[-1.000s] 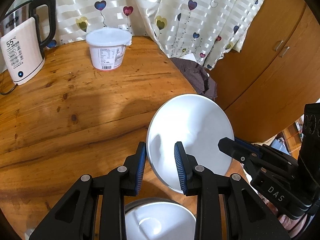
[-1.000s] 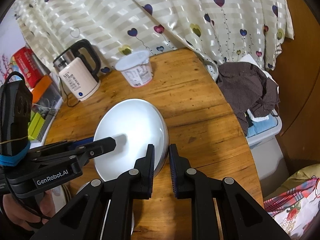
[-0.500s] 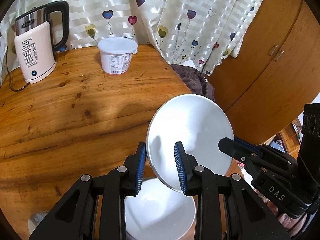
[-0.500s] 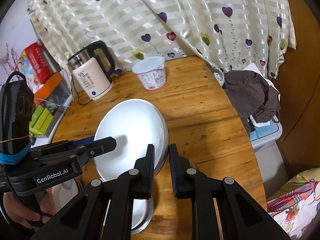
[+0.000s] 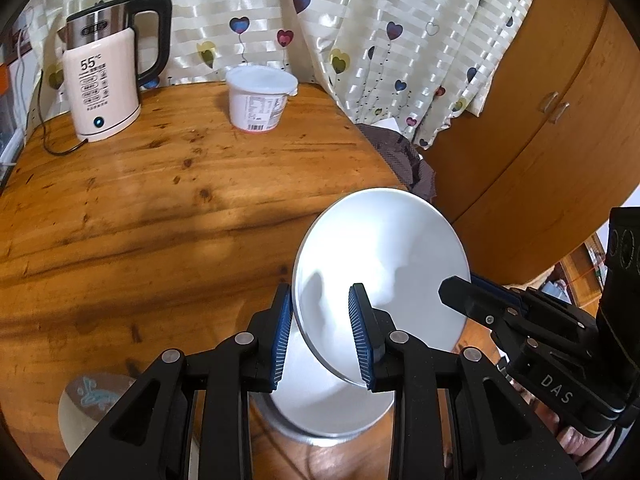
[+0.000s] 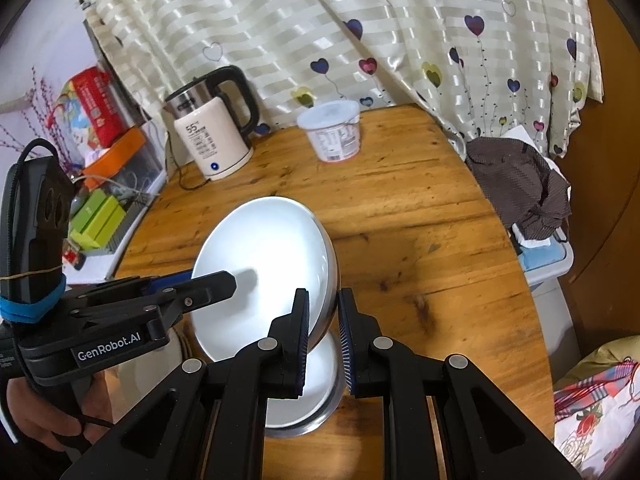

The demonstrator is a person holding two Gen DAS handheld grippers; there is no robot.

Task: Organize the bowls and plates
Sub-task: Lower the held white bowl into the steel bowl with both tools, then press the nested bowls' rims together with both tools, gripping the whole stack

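Both grippers hold one steel bowl (image 5: pixel 384 264) with a white inside (image 6: pixel 260 264), tilted on edge in the air above the round wooden table (image 5: pixel 160 200). My left gripper (image 5: pixel 320 336) is shut on its near left rim. My right gripper (image 6: pixel 323 340) is shut on its right rim, and shows at the right of the left wrist view (image 5: pixel 480 300). Under it a second steel bowl (image 5: pixel 332 408) with a white inside sits on the table; it also shows in the right wrist view (image 6: pixel 316 392). A small plate with a blue pattern (image 5: pixel 94 404) lies at the near left.
A cream electric kettle (image 5: pixel 102 92) with its cord and a white lidded tub (image 5: pixel 260 100) stand at the table's far side by the curtain. A wooden cabinet (image 5: pixel 540 140) is to the right. Clothes on a plastic bin (image 6: pixel 524 192) sit off the table's right edge. Boxes (image 6: pixel 100 216) crowd the left.
Both grippers have lifted the tilted bowl higher, away from the bowl on the table. The lower bowl, the small plate, and more of the table have come into view.
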